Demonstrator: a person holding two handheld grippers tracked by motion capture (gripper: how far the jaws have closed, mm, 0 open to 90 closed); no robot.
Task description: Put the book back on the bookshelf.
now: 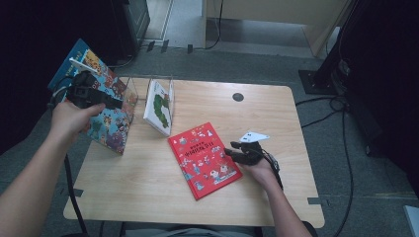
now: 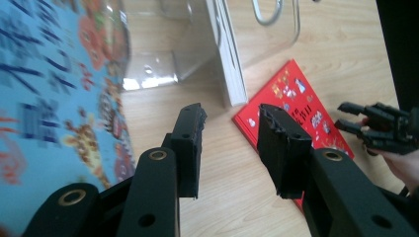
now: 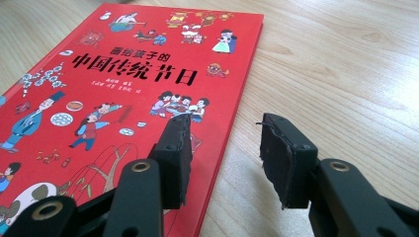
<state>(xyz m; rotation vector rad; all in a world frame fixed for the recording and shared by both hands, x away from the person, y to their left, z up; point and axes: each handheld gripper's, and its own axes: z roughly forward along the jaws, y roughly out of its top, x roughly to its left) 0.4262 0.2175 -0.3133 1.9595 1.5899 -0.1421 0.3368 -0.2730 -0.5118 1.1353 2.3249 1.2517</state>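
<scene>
The high view is dim and soft, with both side margins sunk into near black and the floor behind grey and grainy. The bench [image 1: 207, 197] is the brightest surface, evenly lit from above with only faint shadows. In the left gripper view the blue book [image 2: 44, 98] is smeared by blur, and glare glints on the clear plastic stand [image 2: 163, 64]. In the right gripper view the red book [image 3: 123, 74] is sharp mid-frame, while the near claw bases go soft and the far wood blurs.
</scene>
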